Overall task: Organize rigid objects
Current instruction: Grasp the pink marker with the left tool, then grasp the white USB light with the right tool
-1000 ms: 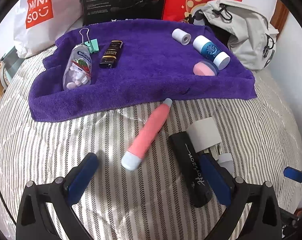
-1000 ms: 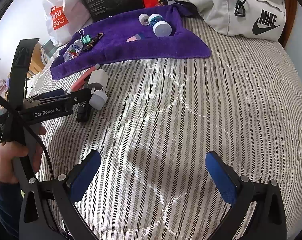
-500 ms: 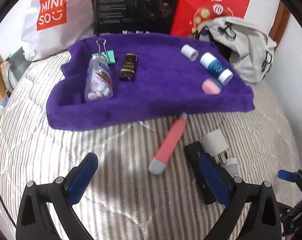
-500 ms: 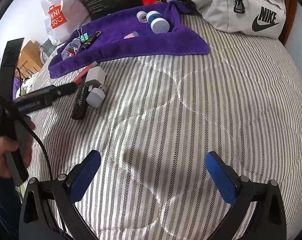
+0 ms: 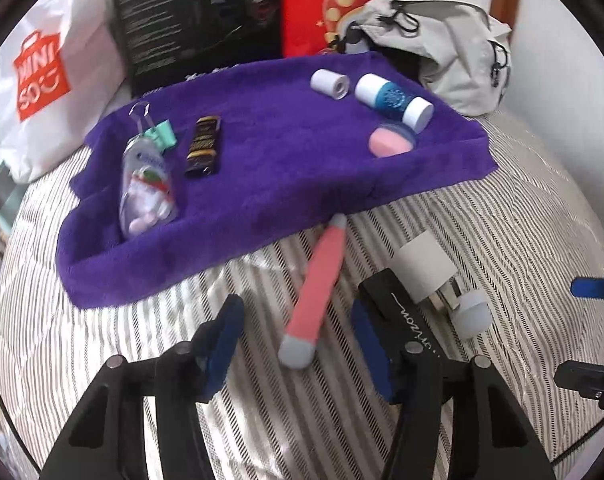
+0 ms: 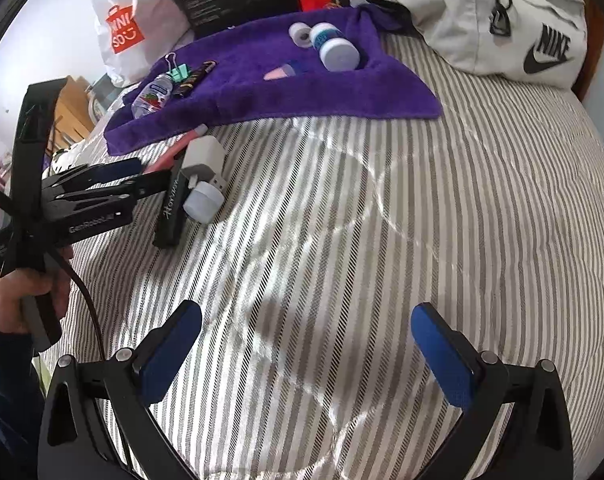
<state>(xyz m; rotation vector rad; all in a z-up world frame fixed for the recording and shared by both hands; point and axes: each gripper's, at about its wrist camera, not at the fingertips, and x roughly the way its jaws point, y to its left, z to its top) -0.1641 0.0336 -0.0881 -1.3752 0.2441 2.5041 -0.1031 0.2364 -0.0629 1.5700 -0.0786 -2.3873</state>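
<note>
A pink tube with a grey cap (image 5: 317, 288) lies on the striped bed below the purple towel (image 5: 286, 168). My left gripper (image 5: 298, 338) is open, its fingers on either side of the tube's capped end, not touching it. A black case (image 5: 401, 312), a white charger (image 5: 423, 268) and a small white cap (image 5: 473, 316) lie just right of it. My right gripper (image 6: 305, 350) is open and empty over bare bedding. The left gripper (image 6: 142, 176) also shows in the right wrist view, next to the black case (image 6: 172, 212).
On the towel lie a clear pill bottle (image 5: 146, 188), a green binder clip (image 5: 160, 136), a dark lighter (image 5: 204, 146), a white roll (image 5: 329, 83), a blue bottle (image 5: 393, 100) and a pink jar (image 5: 391, 142). A grey backpack (image 5: 449, 48), boxes and a white bag (image 5: 38, 80) stand behind.
My left gripper has narrowed and moved in around the pink tube's capped end. The right gripper has hardly moved.
</note>
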